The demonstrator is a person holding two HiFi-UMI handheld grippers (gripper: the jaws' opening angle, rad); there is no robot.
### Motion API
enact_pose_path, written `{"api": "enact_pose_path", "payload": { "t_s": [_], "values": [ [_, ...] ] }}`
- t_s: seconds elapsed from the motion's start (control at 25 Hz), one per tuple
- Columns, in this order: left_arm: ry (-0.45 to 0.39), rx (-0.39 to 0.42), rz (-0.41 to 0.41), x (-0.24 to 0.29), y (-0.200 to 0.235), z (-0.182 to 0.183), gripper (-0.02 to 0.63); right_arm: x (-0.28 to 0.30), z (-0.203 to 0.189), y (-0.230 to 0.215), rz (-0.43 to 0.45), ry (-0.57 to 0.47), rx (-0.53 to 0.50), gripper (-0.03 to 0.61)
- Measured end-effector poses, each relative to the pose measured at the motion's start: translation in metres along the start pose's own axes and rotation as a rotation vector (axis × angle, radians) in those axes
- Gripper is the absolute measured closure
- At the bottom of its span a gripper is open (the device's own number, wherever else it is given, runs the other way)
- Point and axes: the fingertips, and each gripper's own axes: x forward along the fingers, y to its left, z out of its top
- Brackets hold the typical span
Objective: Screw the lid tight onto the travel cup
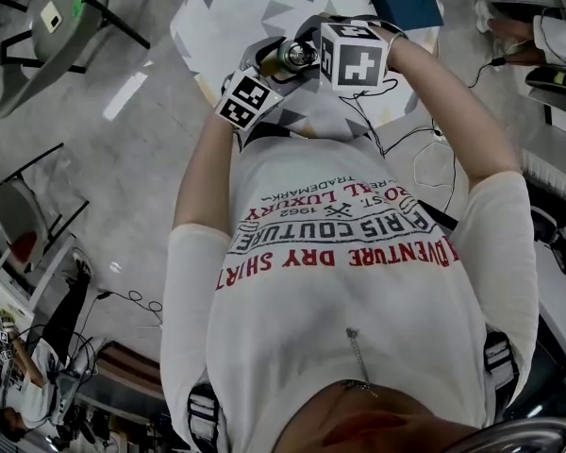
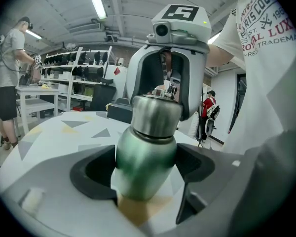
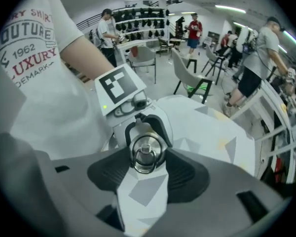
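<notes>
Squarely, travel cup (image 2: 145, 147) in left gripper (image 2: 147, 168), lid (image 3: 146, 148) in right gripper (image 3: 147, 158)

Head cam up top, aimed steeply down past the shirt (image 1: 340, 253) to the tabletop (image 1: 228, 15); left tongs (image 2: 145, 174) cam close in, near level, side-on to the travel cup (image 2: 144, 152), facing the right tongs (image 2: 158, 97); right cam, equally close, looks steeply down on the lid (image 3: 147, 152) end-on; all three share cup, both tongs, tabletop.
</notes>
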Motion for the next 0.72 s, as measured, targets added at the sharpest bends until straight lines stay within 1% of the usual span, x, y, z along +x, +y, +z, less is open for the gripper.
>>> {"api": "enact_pose_path", "payload": {
  "t_s": [0.12,0.2,0.48,0.56,0.6,0.72],
  "values": [
    [0.002,-0.005,-0.001,0.0008,0.0000,-0.0011,0.236,0.0014,-0.0019,-0.0020,-0.046,-0.042,0.211,0.342],
    [0.001,-0.007,-0.001,0.0013,0.0015,-0.0007,0.236,0.0005,-0.0020,-0.0055,-0.080,-0.067,0.323,0.342],
    [0.001,-0.019,-0.002,0.0000,-0.0001,-0.0004,0.235,-0.0043,-0.0050,-0.0083,-0.206,-0.185,0.602,0.342],
    [0.000,-0.021,-0.003,0.0002,-0.0002,-0.0002,0.233,-0.0050,-0.0062,-0.0090,-0.245,-0.203,0.646,0.342],
    [0.000,-0.021,-0.004,0.0004,0.0000,0.0002,0.233,-0.0055,-0.0065,-0.0095,-0.257,-0.210,0.651,0.342],
    [-0.001,-0.023,-0.004,0.0004,0.0011,0.0000,0.233,-0.0035,-0.0057,-0.0080,-0.238,-0.214,0.605,0.340]
  ]
}}
